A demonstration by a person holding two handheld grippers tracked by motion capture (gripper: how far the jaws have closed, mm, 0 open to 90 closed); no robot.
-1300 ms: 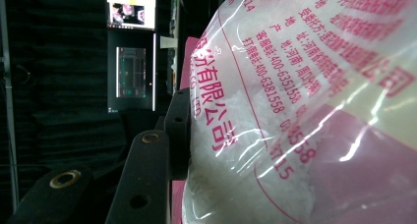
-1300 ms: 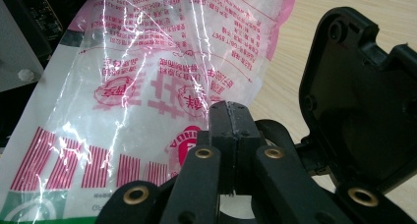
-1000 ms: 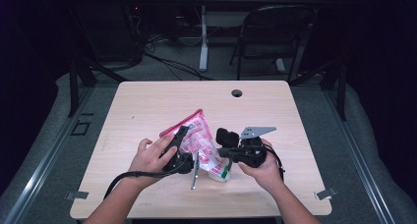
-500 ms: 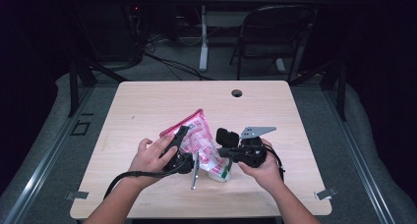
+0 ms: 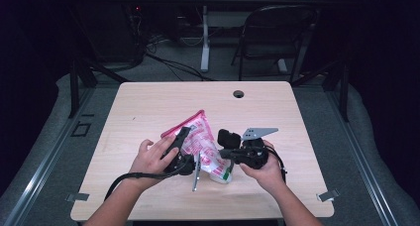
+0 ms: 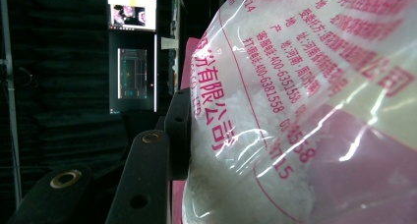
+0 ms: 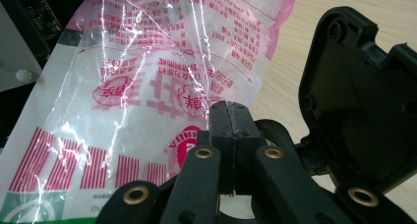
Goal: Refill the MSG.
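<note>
Two grippers meet at one printed plastic bag of white granules [image 5: 203, 146], propped on the bench [image 5: 148, 107] near its six o'clock edge. It looks soft, slick and saggy, likely to slump, so its firmer sealed edges are the best hold. The left gripper [image 5: 179, 145] grasps its nine o'clock side, one finger pressed into the film. The right gripper [image 7: 230, 117], fingers clenched together, appears to pinch its three o'clock edge.
</note>
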